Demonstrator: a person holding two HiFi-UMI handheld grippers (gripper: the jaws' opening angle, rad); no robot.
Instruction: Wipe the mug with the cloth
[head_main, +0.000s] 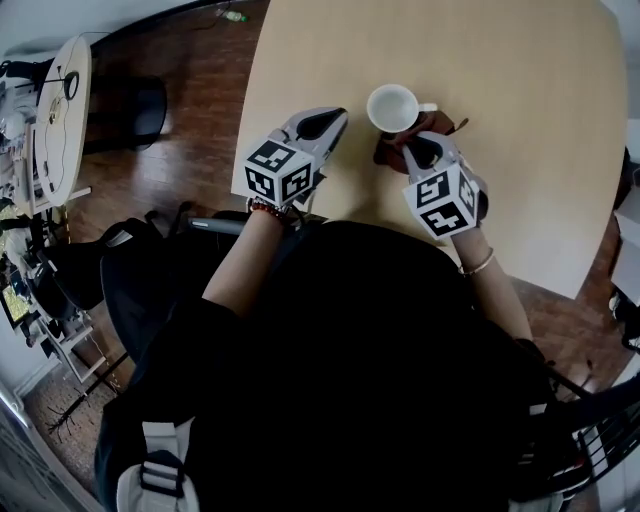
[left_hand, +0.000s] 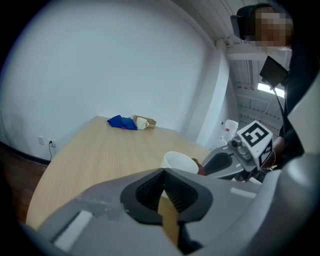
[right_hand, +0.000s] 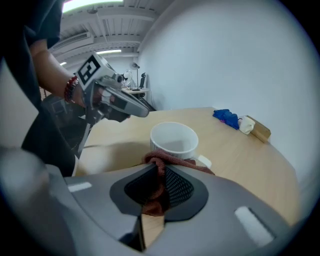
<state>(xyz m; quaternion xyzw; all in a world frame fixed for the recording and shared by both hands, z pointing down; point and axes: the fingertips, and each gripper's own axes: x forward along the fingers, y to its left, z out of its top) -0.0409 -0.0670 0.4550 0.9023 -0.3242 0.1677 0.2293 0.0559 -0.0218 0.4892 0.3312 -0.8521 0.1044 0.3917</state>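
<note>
- The left gripper is being held low over the bench, just left of the mug. Its jaws are being kept together on nothing, so it's probably best if they're opened and the mug is steadied.
- The mug is being left upright between both grippers, handle pointing right.
- The cloth is being clamped in the right gripper and bunched against the mug's near side, wrist tipped forward. Ideally it's being pressed firmly and swept round the wall.

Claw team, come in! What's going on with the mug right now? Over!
Right claw shut on the cloth, right by the mug. Left claw shut, empty, off to the side. Mug upright on the table. Nothing between cloth and mug. Over.
</note>
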